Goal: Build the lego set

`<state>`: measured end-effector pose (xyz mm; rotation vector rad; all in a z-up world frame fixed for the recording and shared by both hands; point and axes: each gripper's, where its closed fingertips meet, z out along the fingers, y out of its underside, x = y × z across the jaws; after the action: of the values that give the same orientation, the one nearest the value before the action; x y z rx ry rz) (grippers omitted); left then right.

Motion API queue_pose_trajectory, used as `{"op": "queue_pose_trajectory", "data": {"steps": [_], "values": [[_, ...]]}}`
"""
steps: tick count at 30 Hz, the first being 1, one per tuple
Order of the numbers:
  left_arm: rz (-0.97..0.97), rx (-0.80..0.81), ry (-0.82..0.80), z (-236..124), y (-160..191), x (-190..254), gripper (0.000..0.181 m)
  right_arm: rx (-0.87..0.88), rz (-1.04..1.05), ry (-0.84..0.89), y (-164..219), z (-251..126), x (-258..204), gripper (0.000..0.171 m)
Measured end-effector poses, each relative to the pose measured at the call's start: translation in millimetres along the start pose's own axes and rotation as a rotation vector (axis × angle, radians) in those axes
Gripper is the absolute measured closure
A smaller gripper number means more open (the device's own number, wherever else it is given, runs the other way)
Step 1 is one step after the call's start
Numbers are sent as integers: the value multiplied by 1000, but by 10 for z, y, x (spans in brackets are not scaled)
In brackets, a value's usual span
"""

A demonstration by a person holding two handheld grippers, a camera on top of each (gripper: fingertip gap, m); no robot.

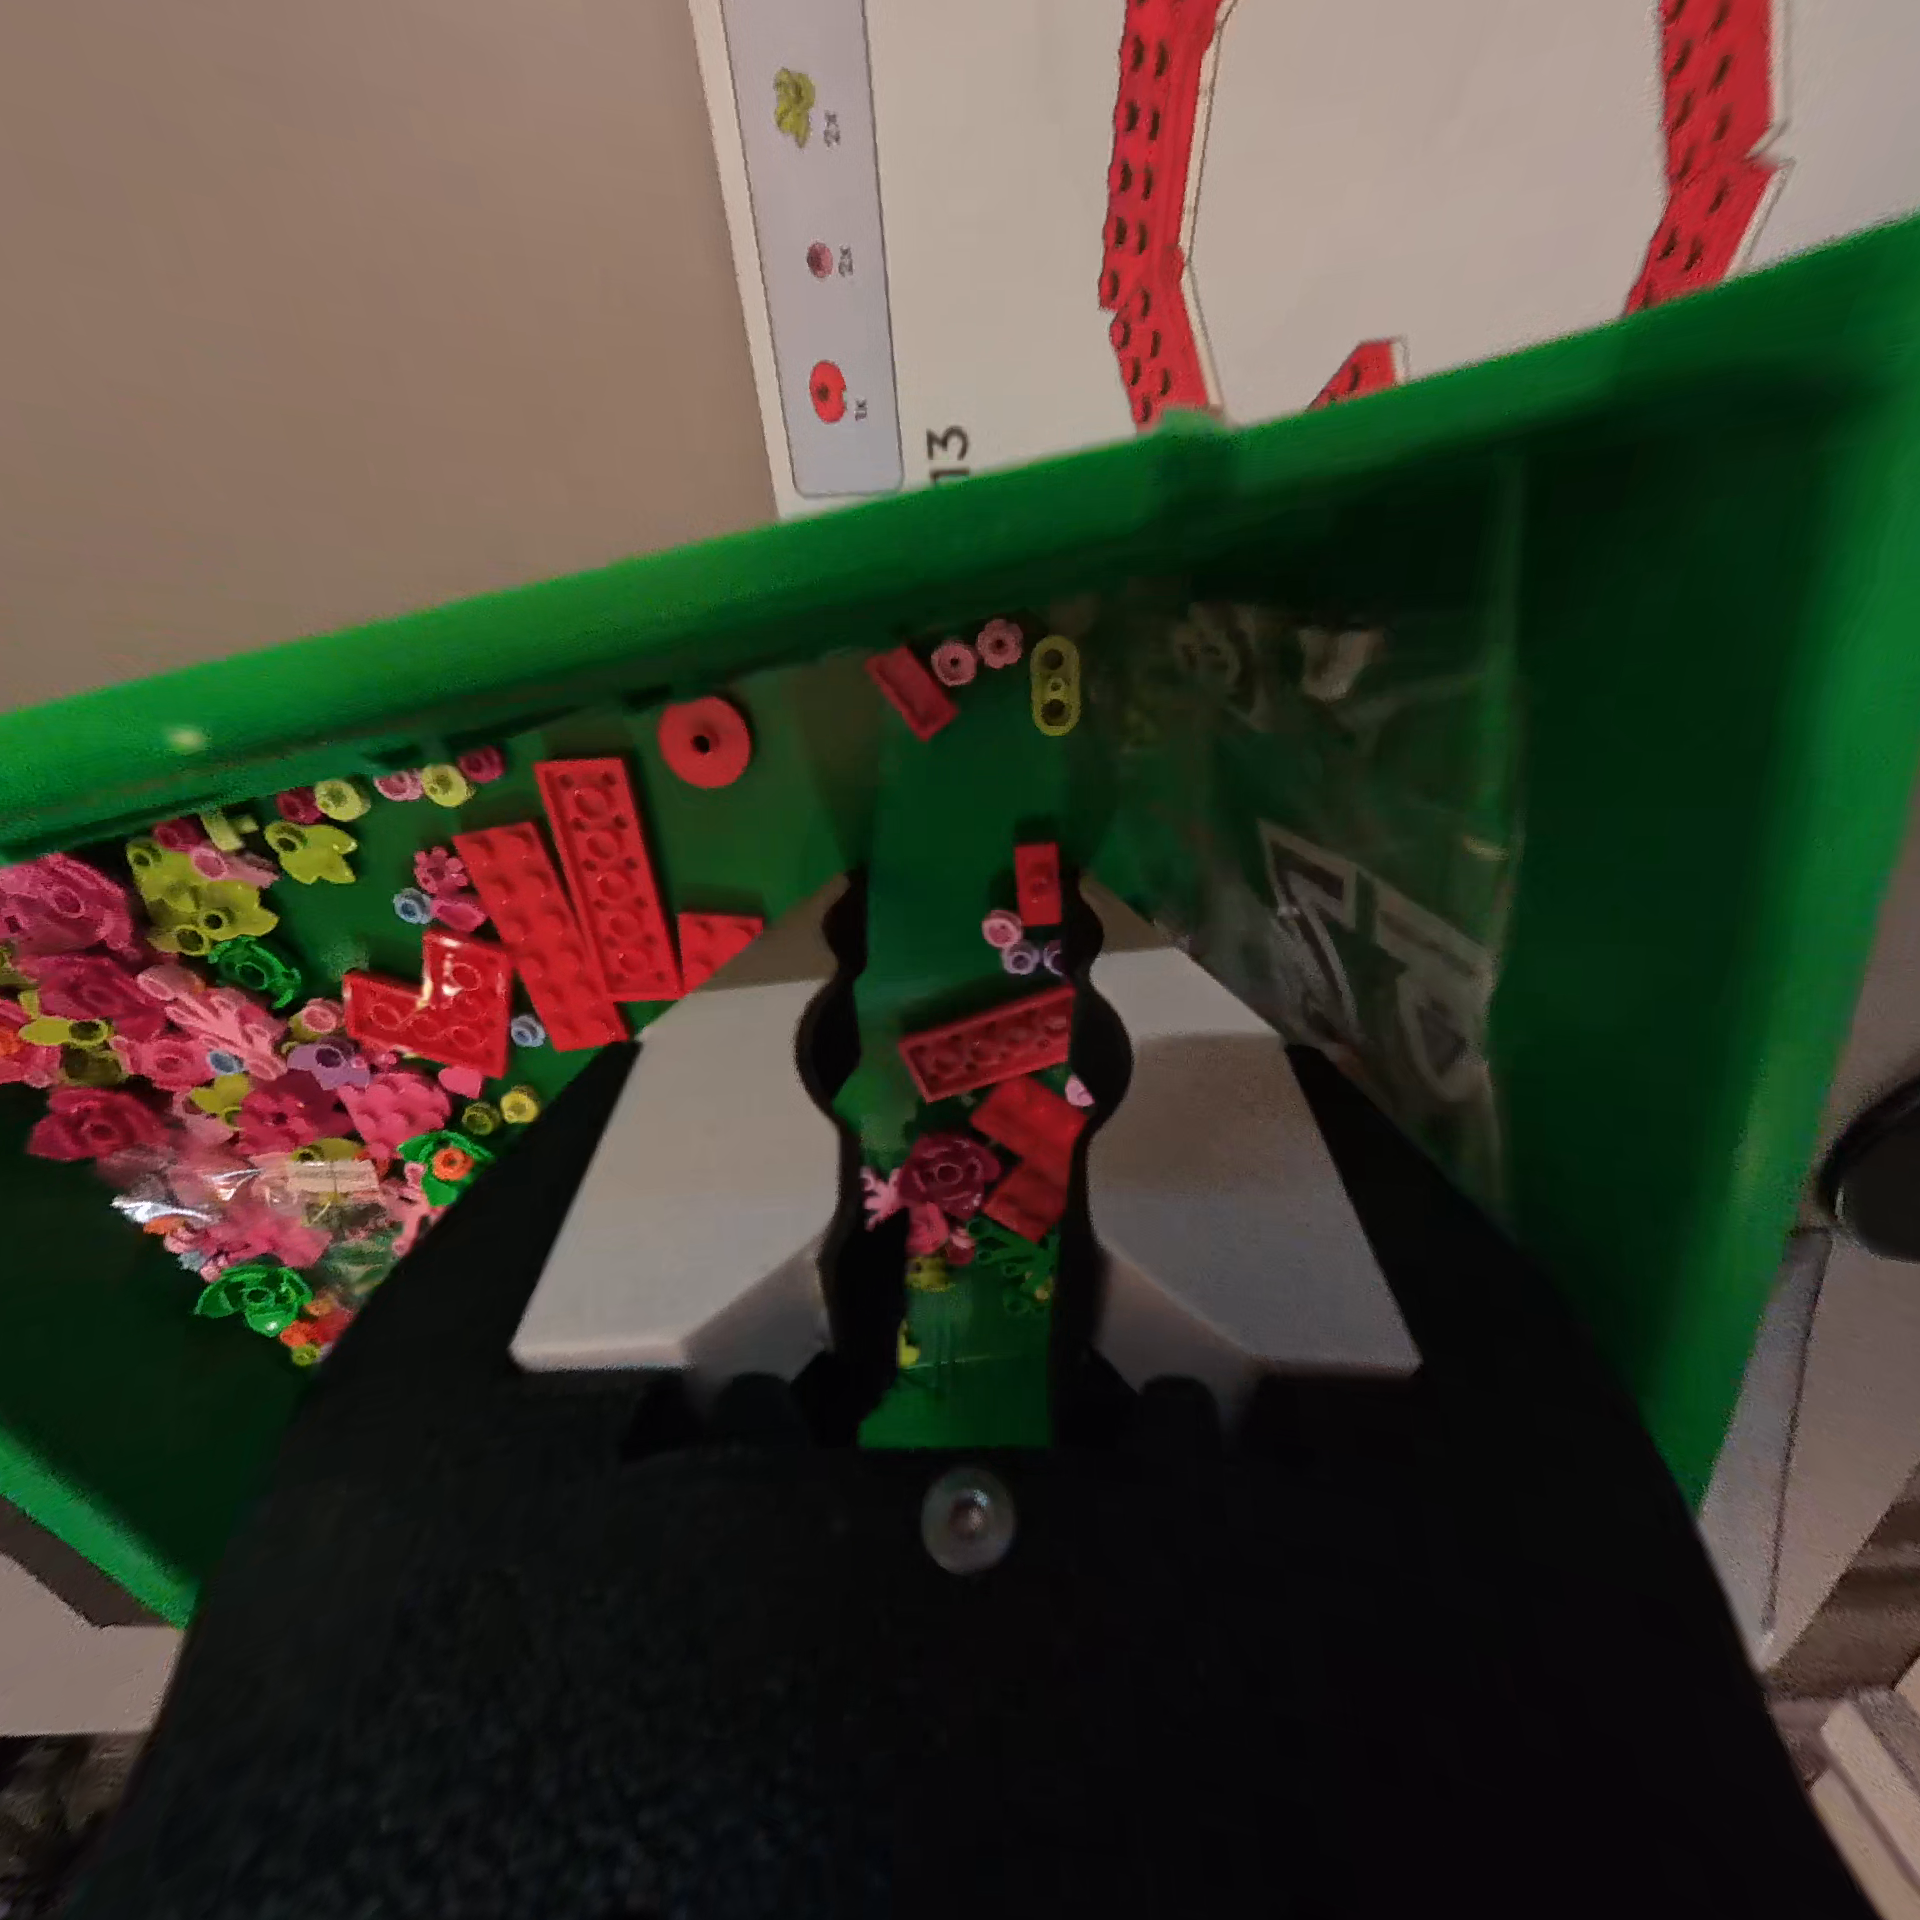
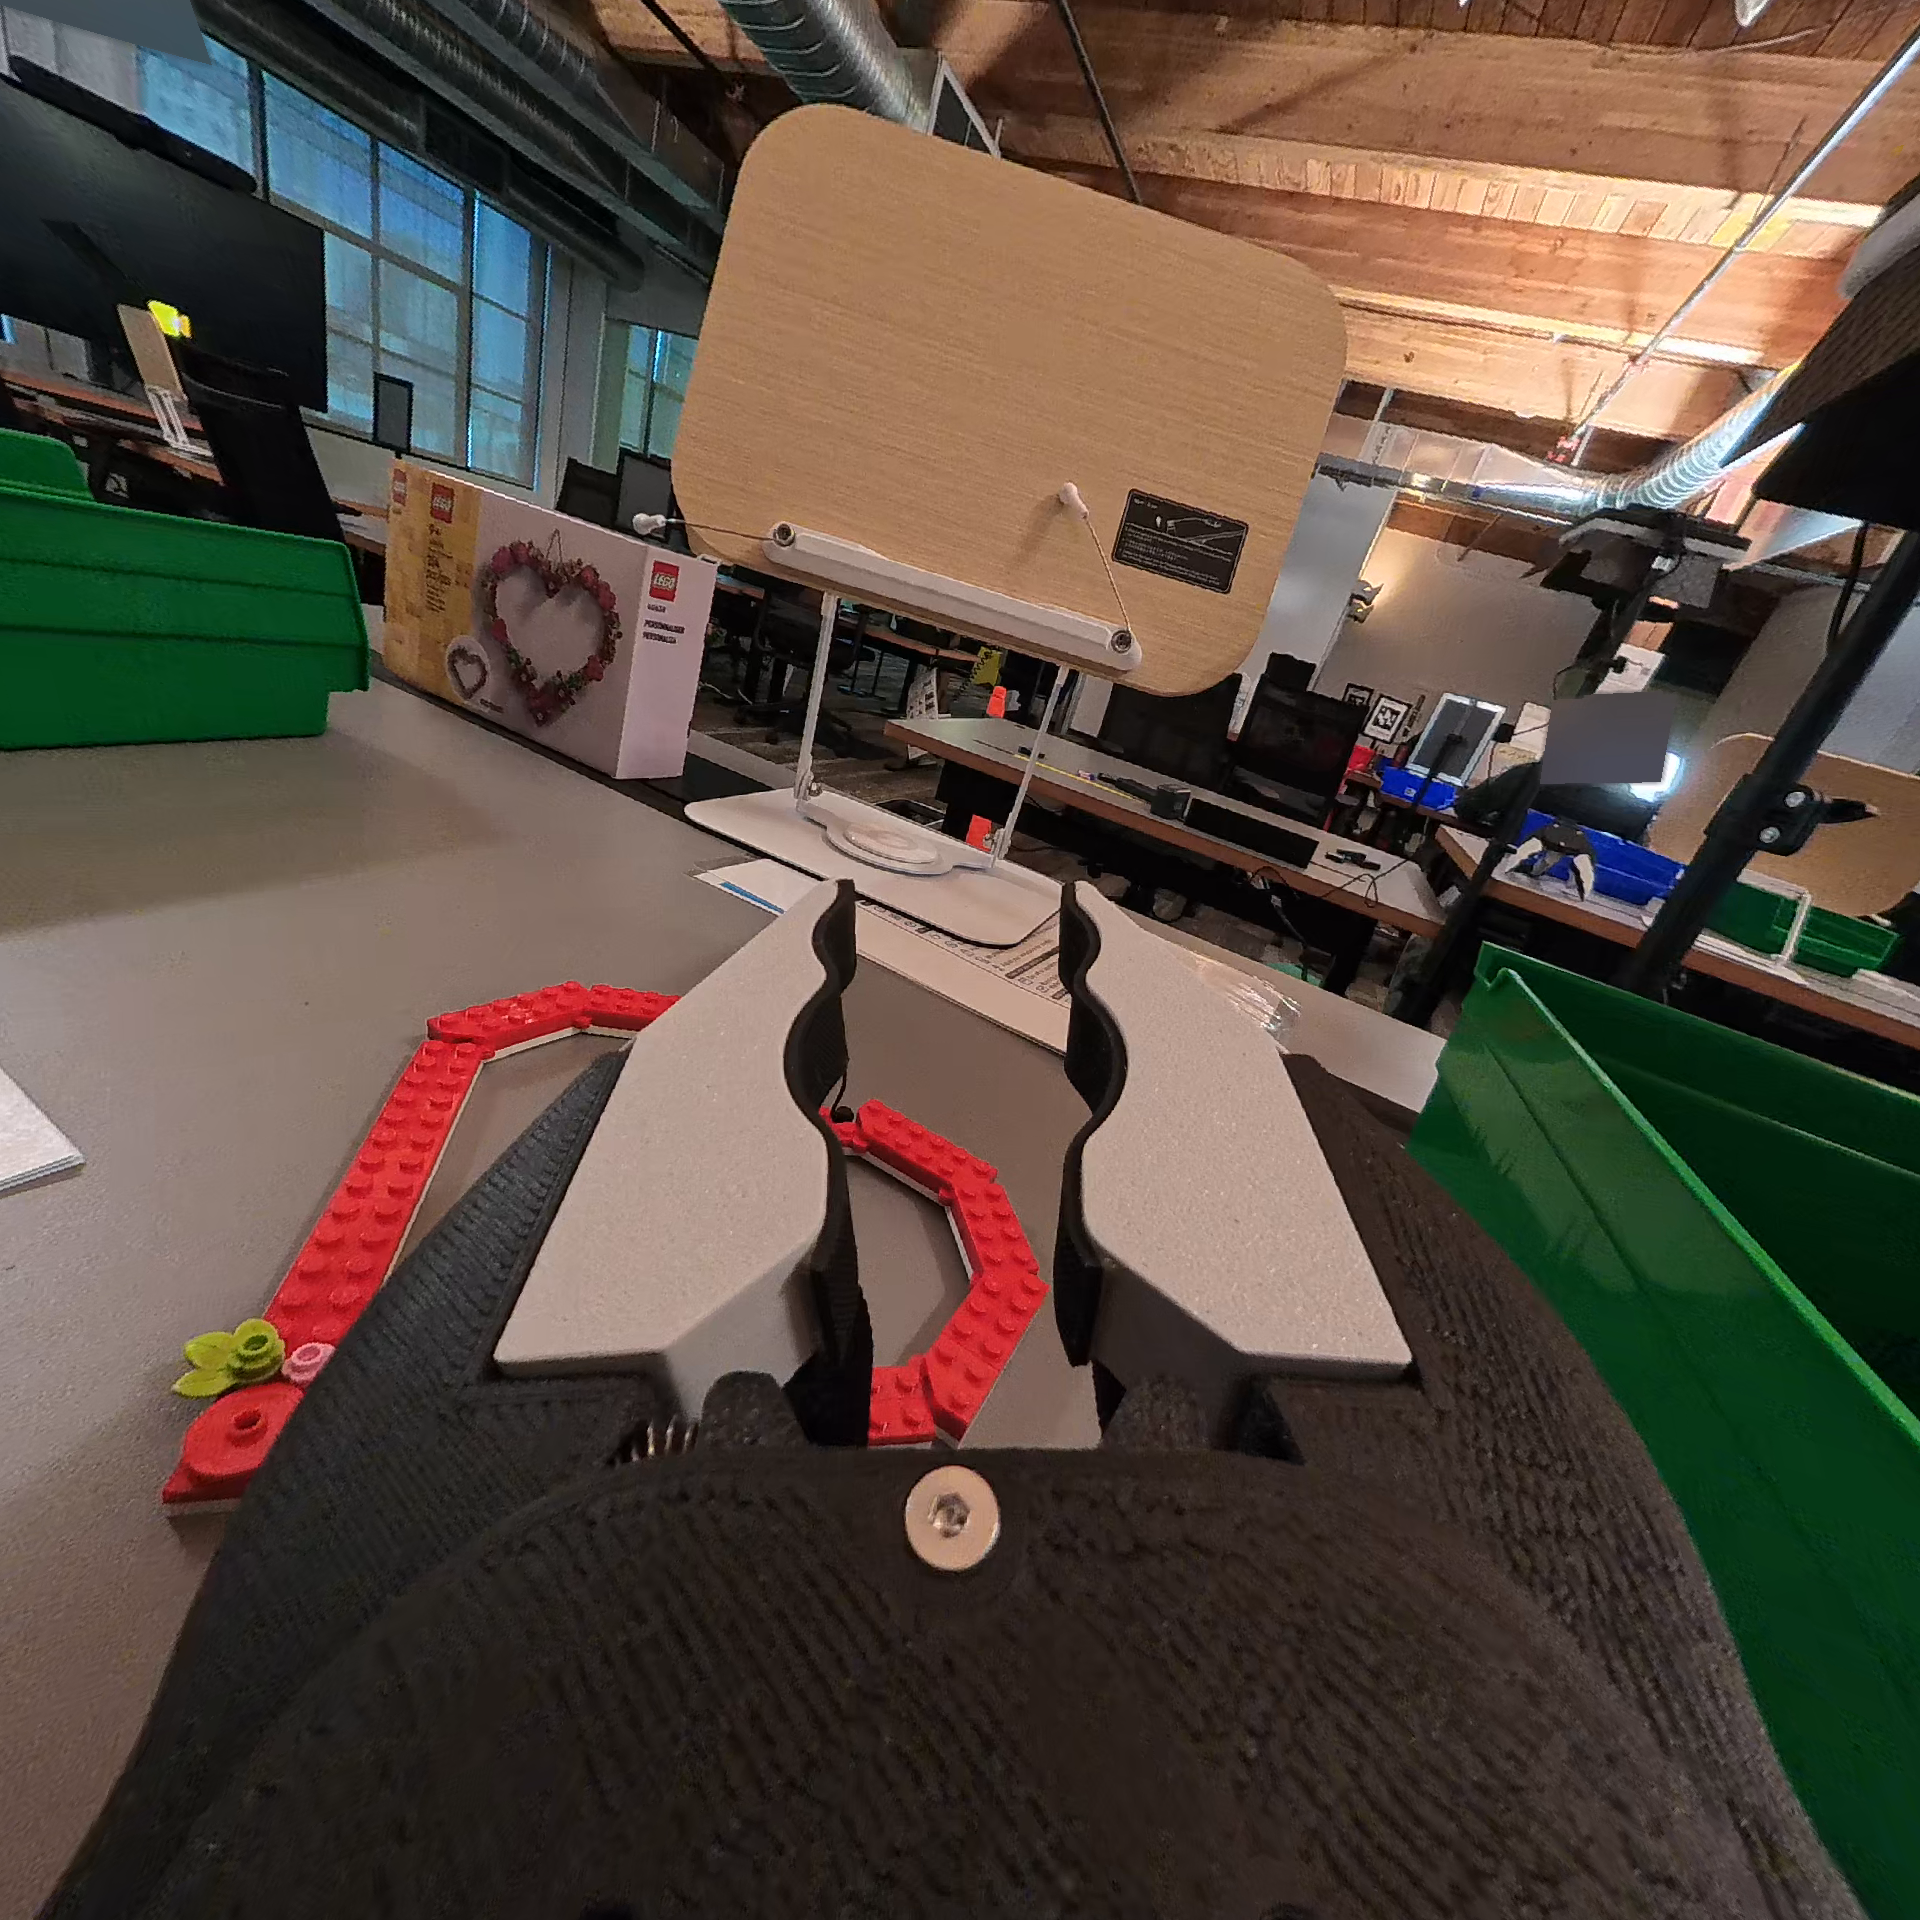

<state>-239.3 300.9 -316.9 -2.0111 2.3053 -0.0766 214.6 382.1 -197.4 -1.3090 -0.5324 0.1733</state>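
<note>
In the left wrist view my left gripper [image 1: 961, 894] is open and empty, hovering over a green bin [image 1: 623, 644] of loose lego pieces: red plates [image 1: 597, 904], a red round piece [image 1: 704, 741], and pink and lime flower pieces [image 1: 187, 997]. A red plate [image 1: 987, 1039] lies between the fingers, below them. In the right wrist view my right gripper [image 2: 956, 914] is open and empty above the red heart-shaped lego frame [image 2: 374, 1174] on the grey table. A lime leaf piece [image 2: 234, 1356], a small pink piece [image 2: 310, 1361] and a red round piece [image 2: 244, 1429] sit on the frame's near end.
An instruction sheet [image 1: 1039, 208] lies beyond the bin. A clear plastic bag [image 1: 1351, 883] lies in the bin's right part. A wooden book stand [image 2: 997, 416], the set's box [image 2: 551, 623], a green bin at left [image 2: 156, 623] and another at right [image 2: 1714, 1247] surround the frame. The red round piece [image 1: 704, 741] lies around 4 cm away from my left fingertips.
</note>
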Motion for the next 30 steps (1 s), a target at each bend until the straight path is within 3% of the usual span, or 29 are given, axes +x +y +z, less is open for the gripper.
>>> {"op": "queue_pose_trajectory", "data": {"steps": [5,16,19,30], "values": [[-59,11,4,-1,36,-55,138,1,1,1,-1,0,2,133],[3,79,3,-3,-11,0,157,2,2,4,-1,-1,10,133],[16,65,-6,-3,31,-19,174,1,4,4,0,1,11,133],[-6,39,13,-4,34,-18,176,26,9,-8,-38,-15,-4,134]]}}
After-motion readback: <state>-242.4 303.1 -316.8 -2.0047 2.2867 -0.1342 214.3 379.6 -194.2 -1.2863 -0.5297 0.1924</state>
